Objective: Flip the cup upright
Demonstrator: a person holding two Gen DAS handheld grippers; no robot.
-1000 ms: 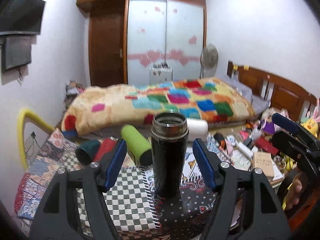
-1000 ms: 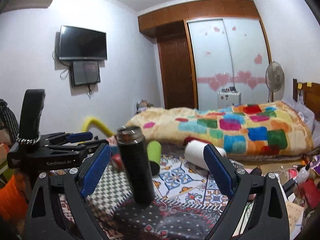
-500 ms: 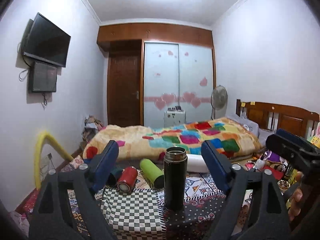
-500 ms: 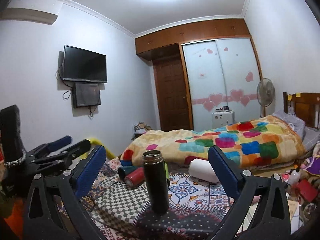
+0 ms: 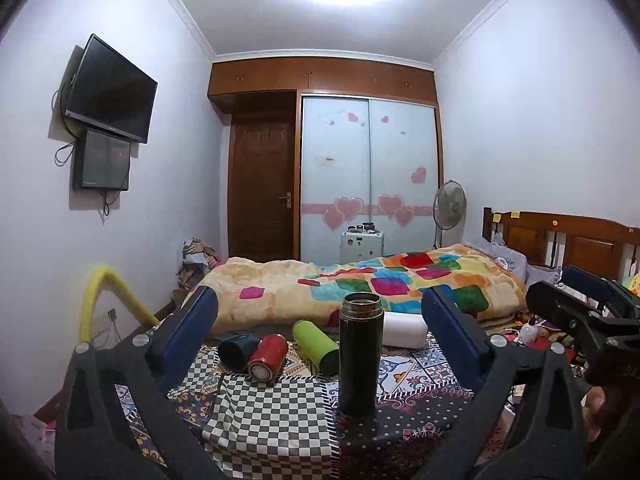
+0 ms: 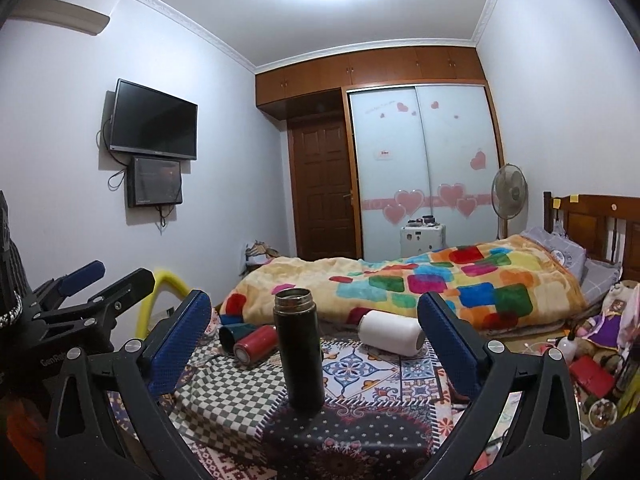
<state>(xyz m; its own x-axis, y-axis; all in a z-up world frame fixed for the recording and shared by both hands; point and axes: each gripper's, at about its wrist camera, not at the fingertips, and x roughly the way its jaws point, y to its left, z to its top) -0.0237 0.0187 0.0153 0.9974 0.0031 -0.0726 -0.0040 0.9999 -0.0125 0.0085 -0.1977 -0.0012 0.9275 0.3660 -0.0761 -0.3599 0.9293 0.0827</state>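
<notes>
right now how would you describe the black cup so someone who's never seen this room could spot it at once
In front of the bed with the patchwork blanket is a table under patterned cloths. The black cup stands near its middle, where the checked cloth meets the dark floral one. It is the only one upright, open mouth up; the green, red, teal and white cups behind it lie on their sides.

The cup [image 5: 359,354] is a tall, slim black cylinder, a flask shape with a metal collar at its open mouth. It stands upright, mouth up, base planted on the dark patterned part of the patchwork cloth [image 5: 276,412], right at the edge of the checkered patch. From the right wrist view it [image 6: 299,350] stands alone, well apart from anything else, held by nothing.
</notes>
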